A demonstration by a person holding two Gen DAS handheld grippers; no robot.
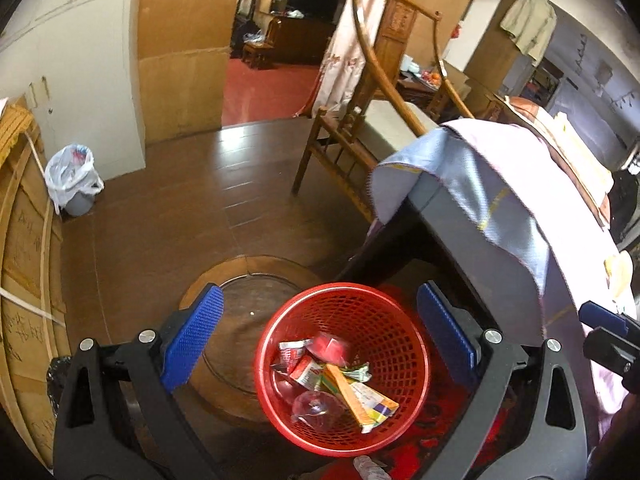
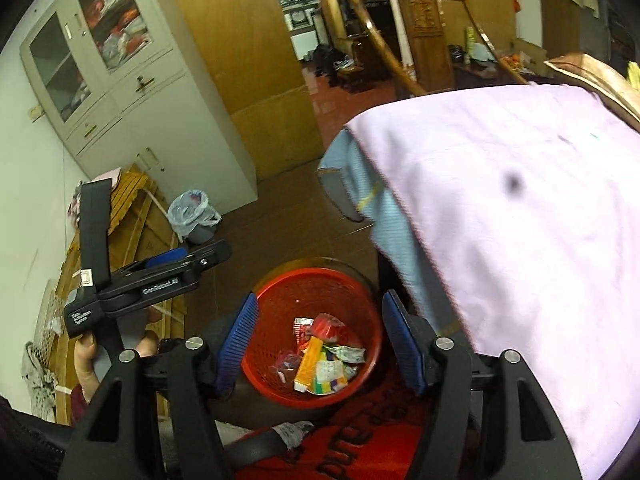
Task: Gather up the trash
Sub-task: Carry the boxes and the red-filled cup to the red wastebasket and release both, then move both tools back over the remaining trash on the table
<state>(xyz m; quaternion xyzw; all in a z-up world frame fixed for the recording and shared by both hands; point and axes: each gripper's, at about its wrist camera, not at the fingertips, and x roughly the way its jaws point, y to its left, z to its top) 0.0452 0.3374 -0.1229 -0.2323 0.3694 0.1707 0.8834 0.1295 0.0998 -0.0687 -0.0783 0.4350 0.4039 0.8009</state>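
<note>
Trash (image 1: 340, 376) is piled in the red mesh basket (image 1: 384, 312) on the floor, just left of the cloth-covered table (image 1: 500, 184). Both the left gripper (image 1: 320, 344) and right gripper (image 2: 320, 344) are held wide open above it, nothing gripped.

A red mesh basket (image 1: 342, 364) (image 2: 310, 330) stood upright on the floor beside the cloth-draped counter. Inside it lay crumpled wrappers (image 1: 298, 362) (image 2: 346, 354), an orange-and-yellow carton (image 1: 360, 398) (image 2: 310, 364), a red cap (image 1: 330, 346) and clear plastic (image 1: 314, 404).
</note>
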